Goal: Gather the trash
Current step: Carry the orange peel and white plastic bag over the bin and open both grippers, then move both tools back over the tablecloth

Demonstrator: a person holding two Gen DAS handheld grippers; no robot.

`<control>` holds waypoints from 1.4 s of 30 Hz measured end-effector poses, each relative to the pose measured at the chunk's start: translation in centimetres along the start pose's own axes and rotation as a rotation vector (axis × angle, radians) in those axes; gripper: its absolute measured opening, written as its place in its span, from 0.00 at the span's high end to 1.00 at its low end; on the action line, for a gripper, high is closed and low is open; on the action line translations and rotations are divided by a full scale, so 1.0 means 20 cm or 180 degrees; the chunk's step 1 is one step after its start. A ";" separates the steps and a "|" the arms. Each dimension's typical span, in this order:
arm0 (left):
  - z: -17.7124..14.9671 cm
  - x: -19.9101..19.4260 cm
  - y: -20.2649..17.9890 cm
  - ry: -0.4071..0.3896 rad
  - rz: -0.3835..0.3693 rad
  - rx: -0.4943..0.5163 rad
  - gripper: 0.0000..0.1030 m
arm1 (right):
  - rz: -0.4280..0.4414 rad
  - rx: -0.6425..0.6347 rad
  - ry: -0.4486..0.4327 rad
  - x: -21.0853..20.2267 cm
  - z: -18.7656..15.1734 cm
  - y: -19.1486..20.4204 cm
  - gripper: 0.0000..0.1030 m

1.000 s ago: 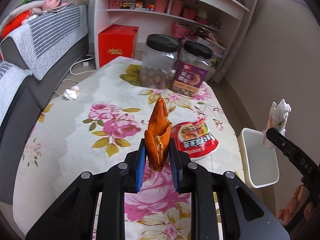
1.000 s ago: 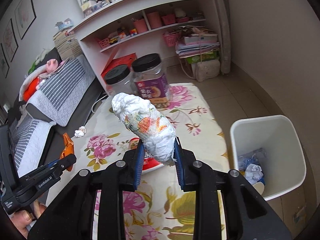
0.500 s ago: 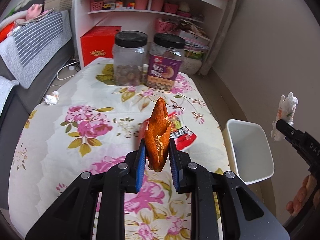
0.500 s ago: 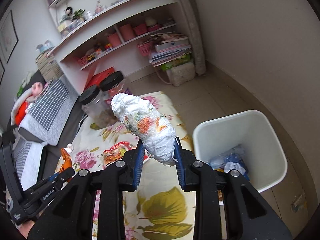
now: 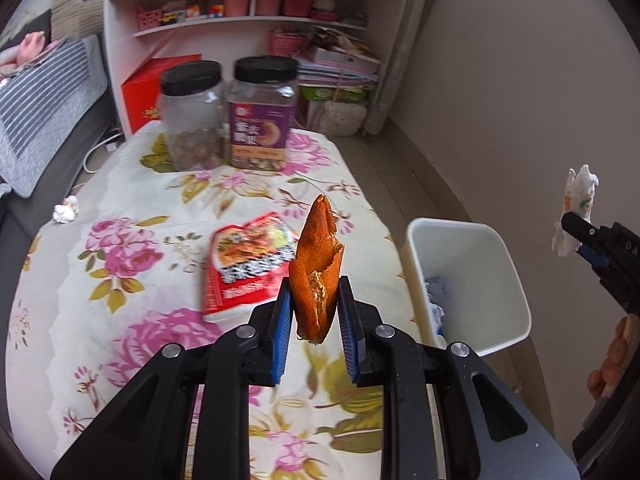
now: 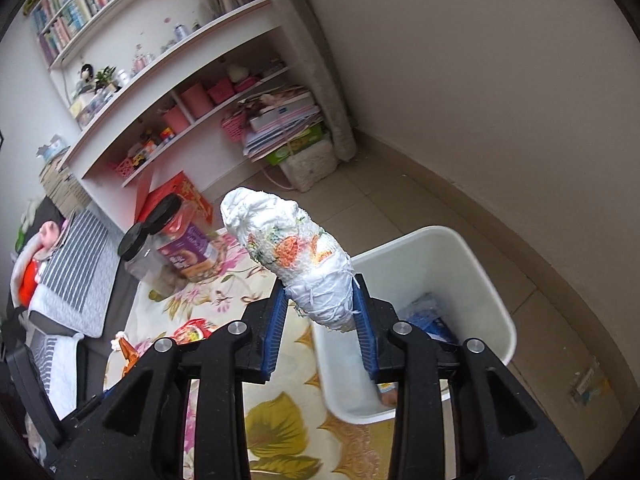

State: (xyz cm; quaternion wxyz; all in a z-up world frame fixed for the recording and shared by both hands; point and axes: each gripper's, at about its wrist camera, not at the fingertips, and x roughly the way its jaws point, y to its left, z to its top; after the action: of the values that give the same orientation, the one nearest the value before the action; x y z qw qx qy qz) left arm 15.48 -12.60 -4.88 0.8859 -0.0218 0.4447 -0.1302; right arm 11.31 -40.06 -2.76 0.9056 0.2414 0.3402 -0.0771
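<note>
Left wrist view only: crumpled tissue [image 5: 65,212] far left, snack packet [image 5: 244,264] on floral table [image 5: 120,184]. Left gripper [image 5: 314,312] clamps orange peel [image 5: 318,268] w/ jaws nearly closed. White bin [image 6: 436,280] stands right of table. Right gripper [image 6: 320,312] above bin; jaws opening, wadded wrapper [image 6: 292,256] between pads. Right view only: blue trash [image 6: 430,318] inside bin.

white shelving unit [image 5: 256,20] sitting ahead of gripper w/ pink pots, grey sofa [image 5: 44,92] lying far left, beige wall [image 5: 500,80] & tiled floor [image 6: 400,200] running along right.
</note>
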 end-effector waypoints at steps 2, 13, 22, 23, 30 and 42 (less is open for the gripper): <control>0.00 0.02 -0.06 0.0039 -0.0054 0.0013 0.78 | -0.0092 0.0056 -0.0006 -0.01 0.02 -0.06 0.47; -0.01 0.10 -0.44 0.0081 -0.0256 0.0338 0.78 | -0.0267 0.0395 -0.0209 -0.15 0.10 -0.40 0.31; 0.00 0.20 -0.77 0.0155 -0.0410 0.0465 0.78 | -0.0471 0.0636 -0.0356 -0.26 0.11 -0.60 0.16; 0.01 0.21 -0.81 0.0162 -0.0426 0.0483 0.78 | -0.0492 0.0684 -0.0368 -0.27 0.11 -0.62 0.13; 0.04 0.29 -0.99 0.0205 -0.0475 0.0578 0.48 | -0.0633 0.0991 -0.0461 -0.34 0.12 -0.74 0.07; 0.03 0.26 -0.94 0.0047 -0.0194 0.0744 0.21 | -0.1288 0.0640 -0.0411 -0.31 0.09 -0.62 0.07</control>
State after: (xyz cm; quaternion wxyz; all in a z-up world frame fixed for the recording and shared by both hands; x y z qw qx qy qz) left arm 14.95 -32.10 -5.75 0.8747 0.0690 0.4321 -0.2083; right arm 3.85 -51.87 -2.38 0.8630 0.2517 0.3136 -0.3058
